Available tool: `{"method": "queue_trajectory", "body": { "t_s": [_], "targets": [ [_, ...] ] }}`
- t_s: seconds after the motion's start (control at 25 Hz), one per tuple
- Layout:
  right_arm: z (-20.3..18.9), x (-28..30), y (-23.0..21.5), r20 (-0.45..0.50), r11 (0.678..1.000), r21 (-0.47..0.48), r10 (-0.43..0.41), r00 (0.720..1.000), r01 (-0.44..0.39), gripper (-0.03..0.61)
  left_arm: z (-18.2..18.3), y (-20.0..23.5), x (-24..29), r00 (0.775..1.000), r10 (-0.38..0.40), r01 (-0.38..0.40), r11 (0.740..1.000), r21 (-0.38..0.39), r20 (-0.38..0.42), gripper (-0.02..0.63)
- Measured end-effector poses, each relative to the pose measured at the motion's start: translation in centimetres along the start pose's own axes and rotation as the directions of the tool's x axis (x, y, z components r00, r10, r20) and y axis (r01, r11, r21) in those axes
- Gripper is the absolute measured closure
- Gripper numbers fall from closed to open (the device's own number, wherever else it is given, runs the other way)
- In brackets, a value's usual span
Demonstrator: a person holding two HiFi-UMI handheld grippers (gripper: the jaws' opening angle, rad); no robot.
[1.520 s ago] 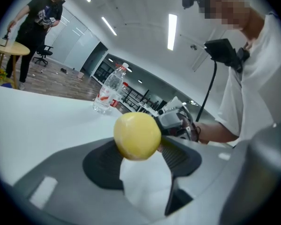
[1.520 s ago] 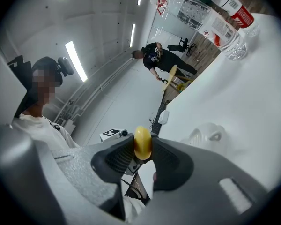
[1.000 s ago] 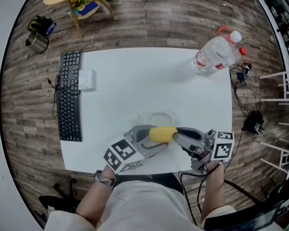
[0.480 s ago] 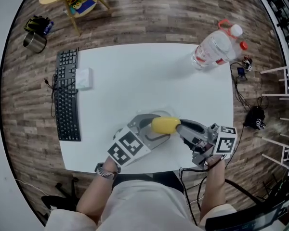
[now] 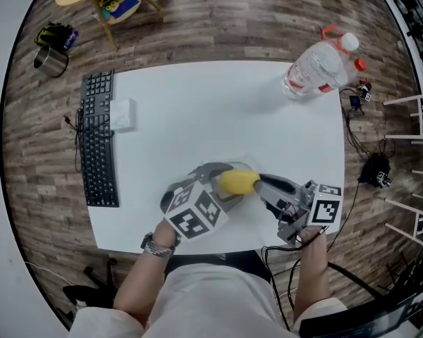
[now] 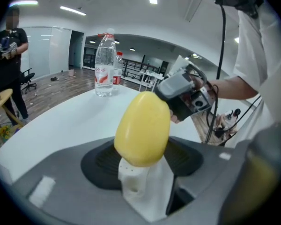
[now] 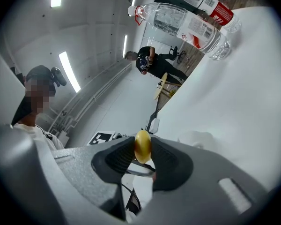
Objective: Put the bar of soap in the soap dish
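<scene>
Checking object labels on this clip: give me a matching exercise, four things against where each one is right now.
Things:
1. bar of soap
2. water bottles
3. keyboard
4. metal mug

Places:
A. along the left edge of the table
B. on the floor, beyond the table's far left corner
C. gripped between the jaws of the right gripper
D. standing at the table's far right corner

Pairs: 1-C, 2-D, 3-A, 4-B
</scene>
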State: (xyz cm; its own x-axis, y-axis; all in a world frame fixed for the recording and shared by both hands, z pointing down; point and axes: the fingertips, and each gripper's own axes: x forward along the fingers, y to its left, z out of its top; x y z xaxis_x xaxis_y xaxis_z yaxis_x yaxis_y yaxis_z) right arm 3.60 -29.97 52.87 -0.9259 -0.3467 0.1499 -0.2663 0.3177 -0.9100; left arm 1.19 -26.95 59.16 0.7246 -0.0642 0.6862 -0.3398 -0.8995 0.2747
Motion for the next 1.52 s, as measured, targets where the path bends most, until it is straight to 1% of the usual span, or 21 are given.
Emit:
{"method": "queue_trajectory", "body": {
  "t_s": [0.12,0.24,0.44,0.56,0.76,0.96,1.04,1.24,1.32,1.52],
  "targets": [
    [-0.1,0.1,-0.3,0.001,1.000,0.003,-0.016,1.000,0.016,0.466,-0.4,0.4,0.4,0.998,0.031,-0.029,0.999,0.045,-0.045,0.327],
    [-0.2,0.2,-0.6,0.004,0.999,0.003,-0.033,0.999,0.033,0.466,-0.9,0.8,0.8,0.995,0.061,-0.056,0.996,0.069,-0.084,0.327],
    [-0.5,0.7,-1.0,-0.022,0.998,-0.010,-0.064,0.998,0.063,0.466,-1.9,1.3,1.4,0.981,0.108,-0.089,0.989,0.120,-0.161,0.327],
    [-0.8,0.8,-1.4,-0.029,0.997,-0.005,-0.079,0.996,0.079,0.466,-2.4,1.2,2.0,0.975,0.125,-0.098,0.984,0.148,-0.186,0.327],
    [-1.0,0.9,-1.9,-0.021,0.994,-0.002,-0.113,0.993,0.113,0.466,-2.7,1.4,2.4,0.970,0.141,-0.113,0.983,0.148,-0.198,0.324],
    [-0.9,1.5,-2.6,-0.025,0.987,-0.014,-0.159,0.987,0.158,0.466,-2.6,1.6,2.4,0.971,0.118,-0.093,0.988,0.125,-0.207,0.311],
    [-1.0,1.6,-2.6,-0.029,0.987,-0.018,-0.161,0.986,0.161,0.469,-2.6,1.5,2.5,0.972,0.110,-0.086,0.989,0.124,-0.208,0.305],
    [-1.1,1.8,-2.6,-0.020,0.989,-0.003,-0.151,0.988,0.151,0.501,-2.8,1.1,2.8,0.973,0.098,-0.074,0.990,0.120,-0.210,0.304],
    [-0.7,1.5,-2.8,-0.002,0.988,0.002,-0.155,0.988,0.155,0.535,-2.9,1.1,2.9,0.972,0.099,-0.073,0.990,0.124,-0.215,0.304],
    [-0.6,1.3,-3.0,0.002,0.983,-0.027,-0.179,0.984,0.179,0.535,-3.1,0.8,3.1,0.969,0.108,-0.077,0.987,0.141,-0.222,0.293]
  ]
}}
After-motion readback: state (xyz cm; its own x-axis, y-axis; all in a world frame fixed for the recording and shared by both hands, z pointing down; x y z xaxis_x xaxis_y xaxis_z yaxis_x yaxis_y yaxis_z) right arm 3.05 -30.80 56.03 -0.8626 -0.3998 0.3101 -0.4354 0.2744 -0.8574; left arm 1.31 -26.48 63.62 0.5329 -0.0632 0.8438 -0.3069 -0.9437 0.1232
